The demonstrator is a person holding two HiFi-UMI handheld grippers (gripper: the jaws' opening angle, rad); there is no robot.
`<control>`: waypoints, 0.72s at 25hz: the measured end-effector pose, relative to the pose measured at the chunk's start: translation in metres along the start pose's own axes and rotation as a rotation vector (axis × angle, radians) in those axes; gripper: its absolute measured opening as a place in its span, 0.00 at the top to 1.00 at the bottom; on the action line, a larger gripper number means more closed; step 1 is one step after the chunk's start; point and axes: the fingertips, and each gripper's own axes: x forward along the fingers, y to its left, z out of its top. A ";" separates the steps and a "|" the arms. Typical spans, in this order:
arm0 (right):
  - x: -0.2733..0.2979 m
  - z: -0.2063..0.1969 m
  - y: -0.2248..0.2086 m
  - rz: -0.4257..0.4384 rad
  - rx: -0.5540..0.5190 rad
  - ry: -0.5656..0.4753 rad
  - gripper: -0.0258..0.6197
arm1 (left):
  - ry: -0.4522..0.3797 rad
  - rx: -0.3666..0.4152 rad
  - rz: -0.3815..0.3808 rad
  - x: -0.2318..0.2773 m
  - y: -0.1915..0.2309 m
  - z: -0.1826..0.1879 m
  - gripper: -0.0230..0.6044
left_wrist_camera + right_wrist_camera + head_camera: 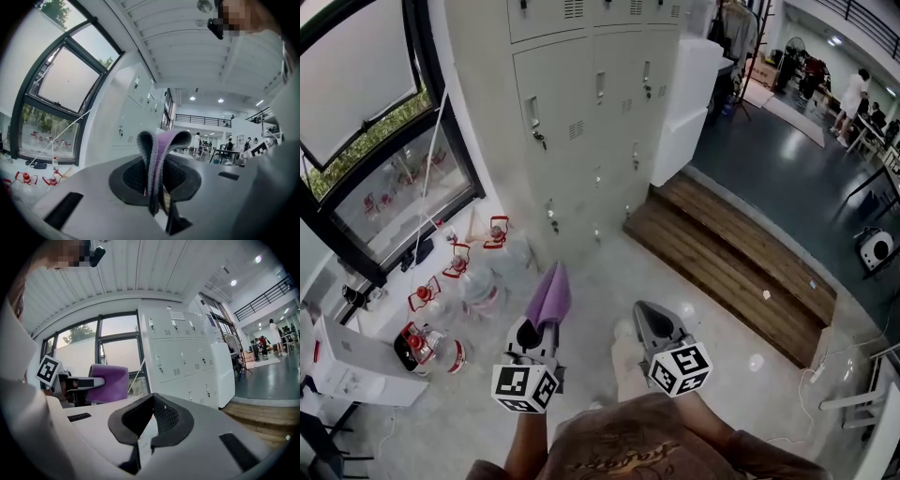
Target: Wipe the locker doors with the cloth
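Observation:
Grey locker doors stand ahead of me, some way beyond both grippers. My left gripper is shut on a purple cloth that sticks out past its tips toward the lockers. In the left gripper view the folded cloth is pinched between the jaws, with the lockers behind it. My right gripper is beside the left one, shut with nothing in it. The right gripper view shows its closed jaws, the cloth at the left and the lockers ahead.
Red lanterns and plastic bottles lie on the floor by the window at the left. A wooden step runs along the right of the lockers, next to a white cabinet. People stand far off in the hall.

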 end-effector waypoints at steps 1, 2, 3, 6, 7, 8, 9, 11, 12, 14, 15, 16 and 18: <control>0.006 -0.001 -0.003 0.002 0.004 0.000 0.96 | -0.002 -0.002 -0.002 0.005 0.003 0.000 0.89; 0.013 -0.001 -0.006 0.005 0.007 0.000 0.96 | -0.003 -0.003 -0.003 0.012 0.005 0.000 0.89; 0.020 -0.002 -0.010 0.008 0.008 0.000 0.96 | -0.002 -0.002 -0.003 0.019 0.008 0.000 0.89; 0.046 0.000 -0.024 0.025 0.009 0.006 0.96 | 0.009 0.009 0.003 0.044 0.017 0.001 0.89; 0.056 0.000 -0.029 0.033 0.005 0.009 0.96 | 0.011 0.014 0.005 0.053 0.021 0.002 0.89; 0.067 0.001 -0.034 0.040 -0.001 0.011 0.96 | 0.011 0.016 0.005 0.063 0.025 0.004 0.89; 0.078 0.003 -0.041 0.046 -0.009 0.011 0.96 | 0.008 0.016 0.005 0.075 0.030 0.006 0.89; 0.104 0.010 -0.056 0.059 -0.022 0.010 0.96 | 0.001 0.008 0.008 0.102 0.040 0.013 0.89; 0.118 0.014 -0.064 0.066 -0.026 0.009 0.96 | -0.004 0.004 0.013 0.116 0.045 0.016 0.89; 0.146 0.023 -0.082 0.082 -0.030 0.012 0.96 | -0.012 -0.004 0.023 0.147 0.055 0.024 0.89; 0.161 0.028 -0.092 0.089 -0.030 0.014 0.96 | -0.015 -0.012 0.027 0.163 0.060 0.028 0.89; 0.175 0.034 -0.102 0.097 -0.030 0.018 0.96 | -0.019 -0.023 0.031 0.180 0.064 0.032 0.89; 0.204 0.048 -0.120 0.119 -0.034 0.023 0.96 | -0.023 -0.040 0.041 0.213 0.072 0.040 0.89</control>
